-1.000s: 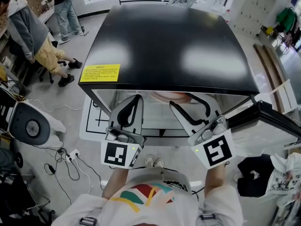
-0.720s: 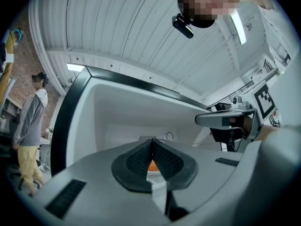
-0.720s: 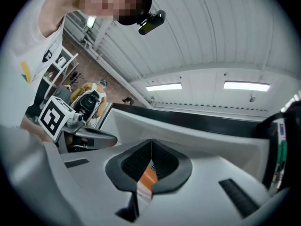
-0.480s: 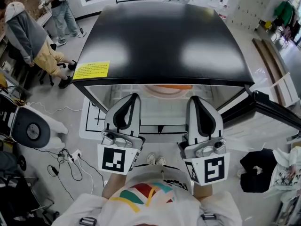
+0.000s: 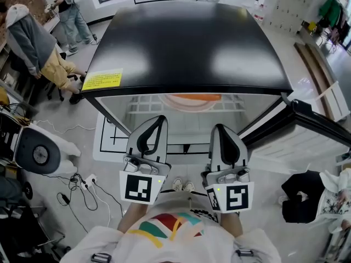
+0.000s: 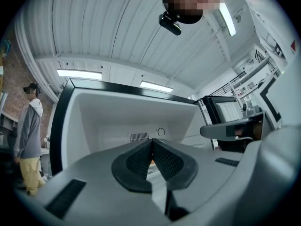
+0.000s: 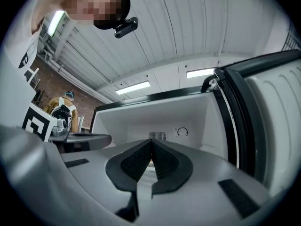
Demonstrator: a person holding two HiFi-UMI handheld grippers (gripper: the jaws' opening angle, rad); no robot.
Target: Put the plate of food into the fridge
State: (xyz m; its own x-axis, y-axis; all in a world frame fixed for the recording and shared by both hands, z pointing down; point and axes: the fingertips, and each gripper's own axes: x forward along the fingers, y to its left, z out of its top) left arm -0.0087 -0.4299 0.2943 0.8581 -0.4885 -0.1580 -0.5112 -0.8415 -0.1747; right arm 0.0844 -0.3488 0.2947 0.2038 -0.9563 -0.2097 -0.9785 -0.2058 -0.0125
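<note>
The plate of orange food (image 5: 193,99) rests on the wire top shelf inside the open fridge (image 5: 192,43), just under its black top. Both grippers hang in front of the opening, below the plate and apart from it. My left gripper (image 5: 160,118) is shut with nothing between its fingers, and its own view shows the dark pads (image 6: 141,159) pressed together before the white fridge interior (image 6: 113,117). My right gripper (image 5: 218,127) is also shut and empty, its pads (image 7: 162,161) meeting in a point.
The fridge door (image 5: 307,130) stands open at the right, and fills the right of the right gripper view as the door (image 7: 268,112). A person in a grey hoodie (image 5: 33,43) stands at the far left. Cables and a power strip (image 5: 82,182) lie on the floor.
The right gripper's jaws went from wide open to shut. Both grippers drew back from the fridge opening toward me, and more of the plate on the shelf shows.
</note>
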